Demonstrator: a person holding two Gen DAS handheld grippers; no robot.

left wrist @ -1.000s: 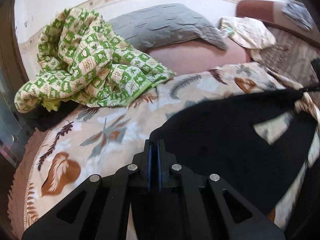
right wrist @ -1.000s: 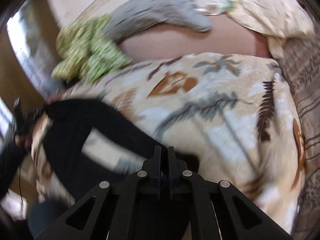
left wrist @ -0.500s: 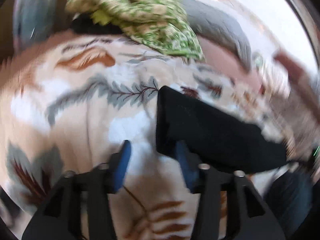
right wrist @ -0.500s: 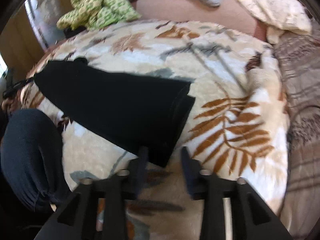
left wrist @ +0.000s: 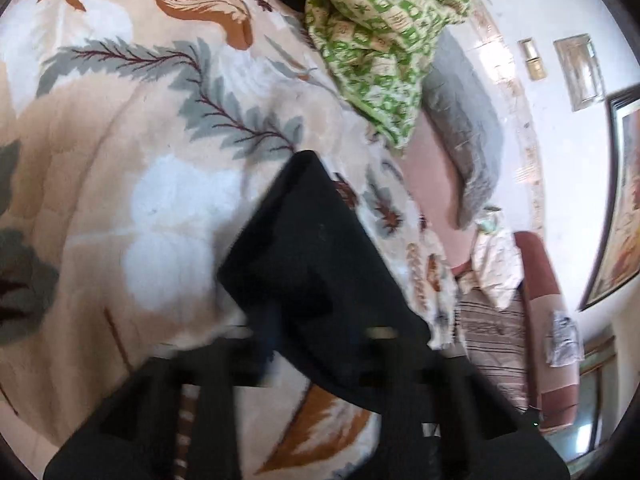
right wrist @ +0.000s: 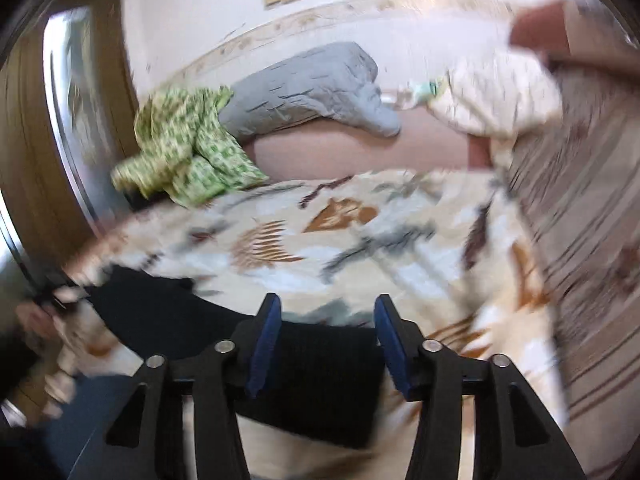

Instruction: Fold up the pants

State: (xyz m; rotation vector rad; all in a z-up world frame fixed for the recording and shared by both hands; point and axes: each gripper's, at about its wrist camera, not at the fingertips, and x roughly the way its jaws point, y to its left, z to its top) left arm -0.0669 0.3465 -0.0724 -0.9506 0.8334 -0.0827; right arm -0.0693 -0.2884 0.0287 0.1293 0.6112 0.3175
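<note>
**Fold laid, left regrip in progress**

We find the black pants (right wrist: 320, 380) doubled on the leaf-print blanket (left wrist: 160, 208). The right gripper (right wrist: 326, 344) has just been opening, jaws apart, cloth below them, released. The left gripper (left wrist: 316, 340) has re-closed on the pants' edge.
</note>
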